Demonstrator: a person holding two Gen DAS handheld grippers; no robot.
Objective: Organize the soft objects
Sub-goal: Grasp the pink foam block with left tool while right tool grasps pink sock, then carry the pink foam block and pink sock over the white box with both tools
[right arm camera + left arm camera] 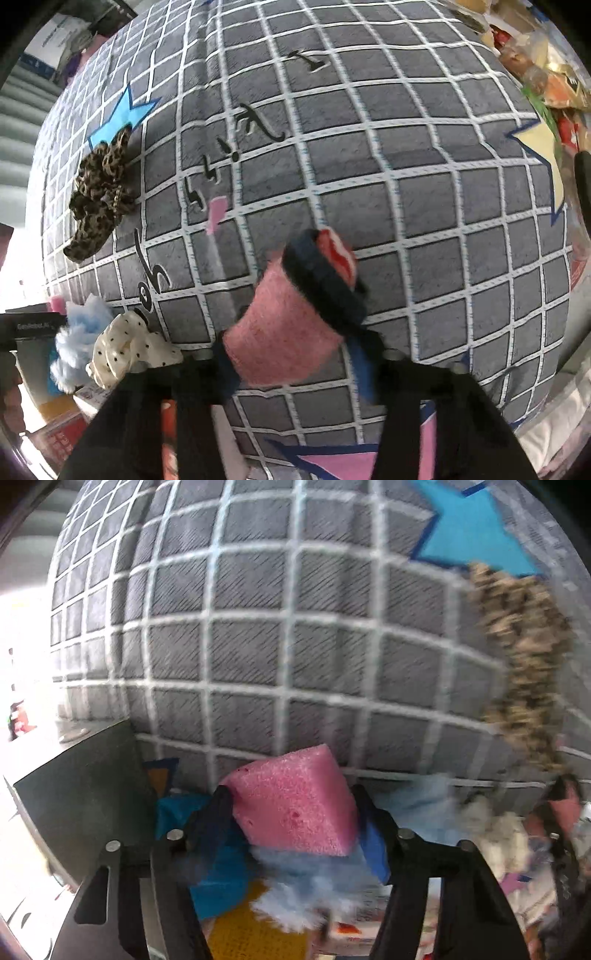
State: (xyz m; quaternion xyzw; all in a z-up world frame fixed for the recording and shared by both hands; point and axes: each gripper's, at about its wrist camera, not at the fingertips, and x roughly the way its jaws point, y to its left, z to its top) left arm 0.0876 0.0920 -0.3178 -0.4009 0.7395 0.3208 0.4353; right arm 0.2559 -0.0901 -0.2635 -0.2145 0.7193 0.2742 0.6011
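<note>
While both tools are loaded, the main risk is a soft item slipping out. The left hand-held gripper [291, 801] clamps a pink foam block [295, 801] by its edges, above a fluffy light-blue piece [310, 890] and blue cloth; foam compresses and could squirt free. The right hand-held gripper [295, 354] pinches a pink sock [284, 332] with a dark cuff, hovering over the grey checked cushion [406, 221]. Its free end could brush the cushion and pull loose. A leopard scrunchie [99, 199] lies on the cushion's slope and may slide off if the cushion is nudged; a dotted cream scrunchie [129, 347] sits at its base.
</note>
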